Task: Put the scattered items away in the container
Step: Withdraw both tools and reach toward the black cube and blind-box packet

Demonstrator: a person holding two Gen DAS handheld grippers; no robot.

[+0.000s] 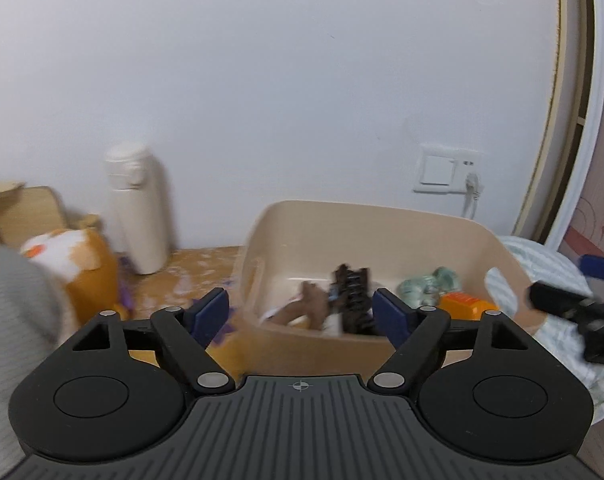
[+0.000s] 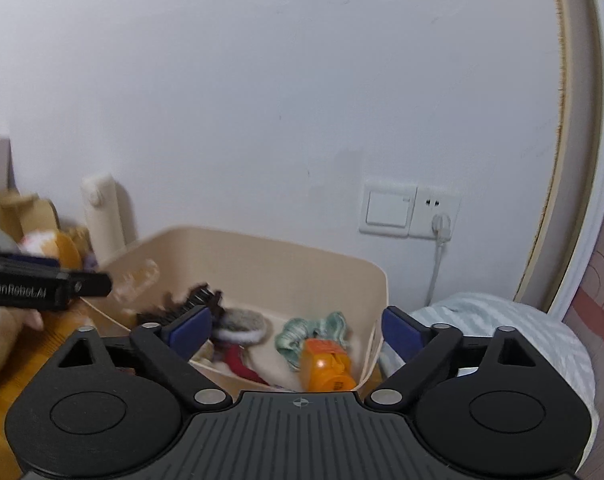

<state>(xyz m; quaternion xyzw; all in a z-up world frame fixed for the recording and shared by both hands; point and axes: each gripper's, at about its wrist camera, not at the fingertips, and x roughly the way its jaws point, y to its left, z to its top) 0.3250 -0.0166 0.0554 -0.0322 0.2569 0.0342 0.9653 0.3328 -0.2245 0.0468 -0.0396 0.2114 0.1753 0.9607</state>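
While both claws gape empty, orange bottle (image 2: 325, 368) lies lengthwise toward cam in bin (image 2: 262, 256).

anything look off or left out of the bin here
Yes. An orange-and-white plush toy still sits outside the beige bin, on the wooden surface beside a cream bottle. The wood near the bottle shows pale, worn-looking patches. Inside the bin, the black comb and orange bottle lie jumbled.

Smooth matt plastic container (image 1: 342, 232), fuzzy plush toy (image 1: 78, 264), wood-grain tabletop (image 1: 194, 272)
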